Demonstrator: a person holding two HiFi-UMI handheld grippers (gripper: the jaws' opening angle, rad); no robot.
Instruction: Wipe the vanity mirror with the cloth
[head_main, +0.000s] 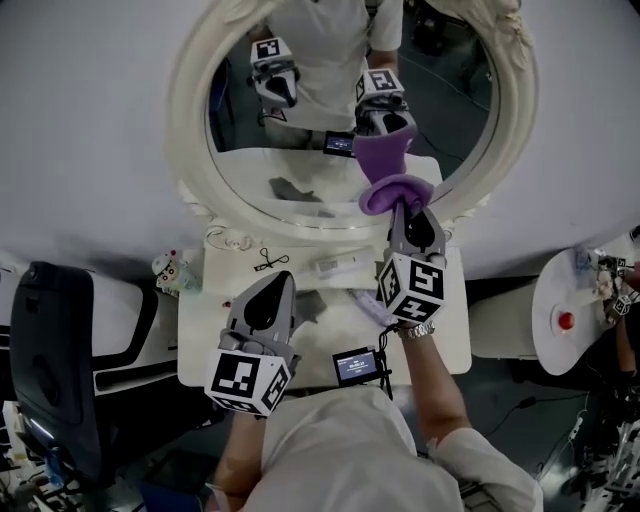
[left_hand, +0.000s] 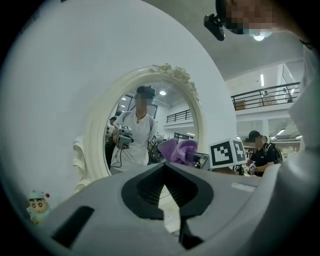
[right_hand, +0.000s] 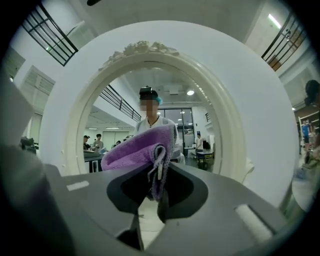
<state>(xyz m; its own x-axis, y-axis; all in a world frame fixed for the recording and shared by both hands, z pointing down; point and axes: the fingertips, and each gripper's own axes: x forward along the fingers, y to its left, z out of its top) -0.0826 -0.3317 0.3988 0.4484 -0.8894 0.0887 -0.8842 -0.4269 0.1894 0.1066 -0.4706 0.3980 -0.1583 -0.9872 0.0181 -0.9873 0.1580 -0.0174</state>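
Observation:
The oval vanity mirror (head_main: 460, 120) with an ornate white frame (left_hand: 95, 140) stands against the wall behind the table. My right gripper (head_main: 402, 210) is shut on a bunched purple cloth (head_main: 395, 192), held at the lower right of the glass, where the cloth meets its own reflection. In the right gripper view the cloth (right_hand: 140, 150) sticks out of the shut jaws (right_hand: 157, 172), with the mirror (right_hand: 150, 100) straight ahead. My left gripper (head_main: 277, 282) hangs over the table with its jaws shut (left_hand: 165, 166) and nothing in them. It points towards the mirror, and the cloth (left_hand: 177, 150) shows to its right.
On the white vanity table (head_main: 225, 345) lie a white tube (head_main: 340, 264), a small black clip (head_main: 268, 260) and a little figurine (head_main: 172, 270). A black chair (head_main: 50, 340) stands to the left. To the right is a round white side table (head_main: 545, 300).

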